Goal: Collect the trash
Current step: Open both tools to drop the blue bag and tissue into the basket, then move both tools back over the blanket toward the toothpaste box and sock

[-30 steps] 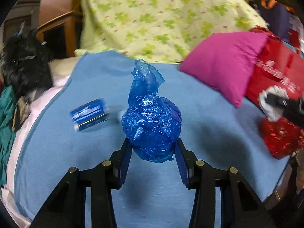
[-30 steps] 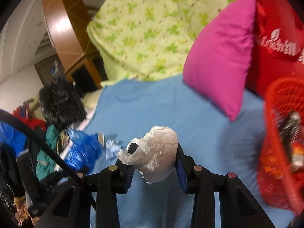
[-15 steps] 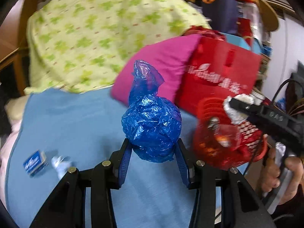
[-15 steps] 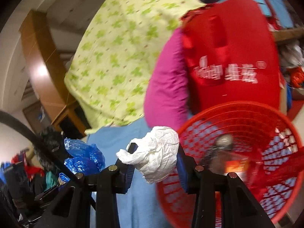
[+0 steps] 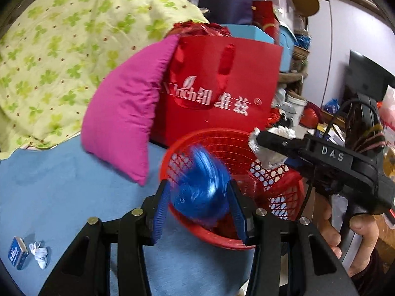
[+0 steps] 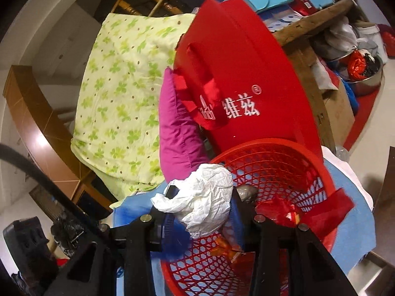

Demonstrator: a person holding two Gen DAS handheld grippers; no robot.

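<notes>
**A:** Looking at the blue plastic bag ball [image 5: 200,192] first: it's motion-blurred, sitting between the blue pads of the left gripper [image 5: 198,212] right over the near rim of the red mesh basket [image 5: 291,192]. Is it actually gripped?

**B:** Honestly can't tell. The bag is a smear, and I can't make out whether the pads press on it or just flank it. In the right wrist view there's only a blue blur low on the left.

**A:** And the right gripper [image 6: 201,212]?

**B:** Its jaws have just been opening, but the crumpled white paper wad [image 6: 202,199] is between them and both pads seem to touch it, so I'd call it clamped. The wad hangs above the basket's rim, on its pillow side. The left camera catches that gripper from the side, wad [image 5: 269,148] poking out over the basket's far edge, with a person's hand [image 5: 355,234] round the handle.

**A:** What's in the basket?

**B:** Red foil wrappers [image 6: 279,212], some orange scraps [image 6: 227,246], a grey crumpled lump [image 6: 248,192].

**A:** Around it?

**B:** It sits on a blue sheet [image 5: 61,192]. Behind it stand a red gift bag with white lettering [image 5: 222,86] and a magenta pillow [image 5: 123,113], then a green clover-print quilt [image 5: 49,49]. Bottom left on the sheet: a small blue box [image 5: 17,252] just beside a white crumpled tissue [image 5: 39,251].
</notes>
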